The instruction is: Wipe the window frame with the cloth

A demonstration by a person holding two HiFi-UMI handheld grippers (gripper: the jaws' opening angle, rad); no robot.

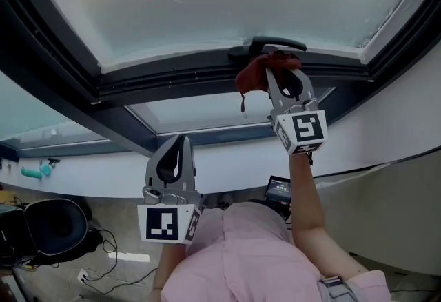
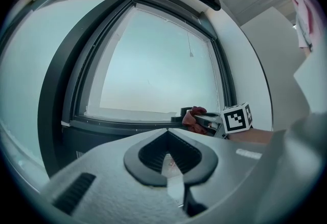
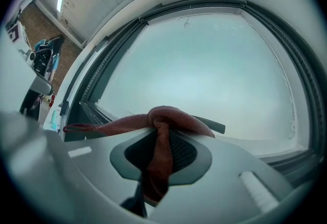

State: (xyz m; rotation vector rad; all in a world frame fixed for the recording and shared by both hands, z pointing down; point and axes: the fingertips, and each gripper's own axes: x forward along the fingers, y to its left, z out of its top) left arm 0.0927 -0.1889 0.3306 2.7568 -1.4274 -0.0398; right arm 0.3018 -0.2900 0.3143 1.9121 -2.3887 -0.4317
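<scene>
Your right claw (image 3: 164, 141) is clenched on the red cloth (image 3: 171, 115). One fold runs down between the two jaws, the rest bunches over their tips, and a thin tail trails off to the left. In the head view that bunch appears to rest against the lower rail of the dark window frame (image 1: 172, 76), just below the black handle (image 1: 279, 44), with the frosted pane above. The rail's long axis runs side to side across your view. Most of its bare length lies to the left of the cloth, with a shorter stretch to the right before the corner. By my judgement the coming move is a sideways slide along the rail, and the handle is something to steer under. Your left claw (image 2: 166, 138) is closed on nothing, its jaw tips meeting. It hangs lower and to the left, well apart from the frame, pointing up towards the glass. Your right hand is the nearer one and the only one carrying the cloth.
</scene>
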